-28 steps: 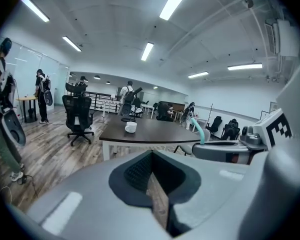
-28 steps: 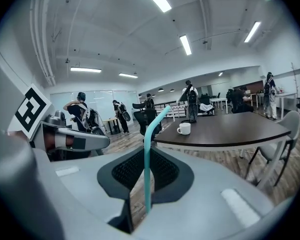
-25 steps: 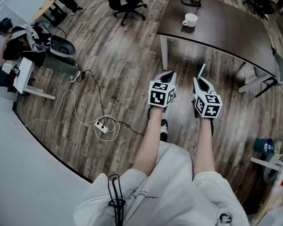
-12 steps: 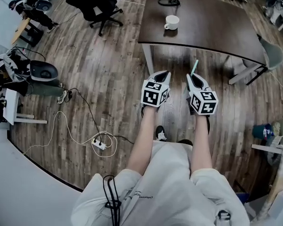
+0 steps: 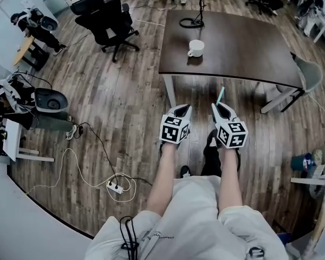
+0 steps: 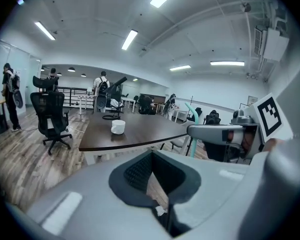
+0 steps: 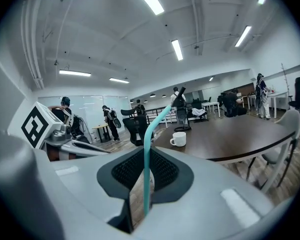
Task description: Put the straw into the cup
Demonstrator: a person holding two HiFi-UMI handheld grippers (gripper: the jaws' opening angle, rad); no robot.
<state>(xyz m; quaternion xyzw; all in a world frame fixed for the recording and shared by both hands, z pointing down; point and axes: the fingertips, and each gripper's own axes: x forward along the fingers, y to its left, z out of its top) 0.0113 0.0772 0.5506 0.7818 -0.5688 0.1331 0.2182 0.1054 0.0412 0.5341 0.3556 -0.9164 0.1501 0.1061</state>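
A white cup (image 5: pixel 196 48) stands on the dark brown table (image 5: pixel 244 47), near its left side, well ahead of both grippers. My right gripper (image 5: pixel 220 109) is shut on a teal straw (image 5: pixel 221 95), which sticks up and forward out of its jaws. In the right gripper view the straw (image 7: pixel 147 154) rises between the jaws and bends at its top, with the cup (image 7: pixel 178 139) behind it. My left gripper (image 5: pixel 182 111) is level with the right one, shut with nothing in it. In the left gripper view the cup (image 6: pixel 118 127) sits on the table (image 6: pixel 140 134).
Both grippers hang over wooden floor just short of the table's front edge (image 5: pixel 227 79). A black office chair (image 5: pixel 109 25) stands to the left. A grey chair (image 5: pixel 306 77) sits at the table's right end. A cable and power strip (image 5: pixel 115 186) lie on the floor at the left.
The person has walked toward the table, so table and cup are nearer and more fully in view. Both grippers keep their pose side by side, the straw still held.
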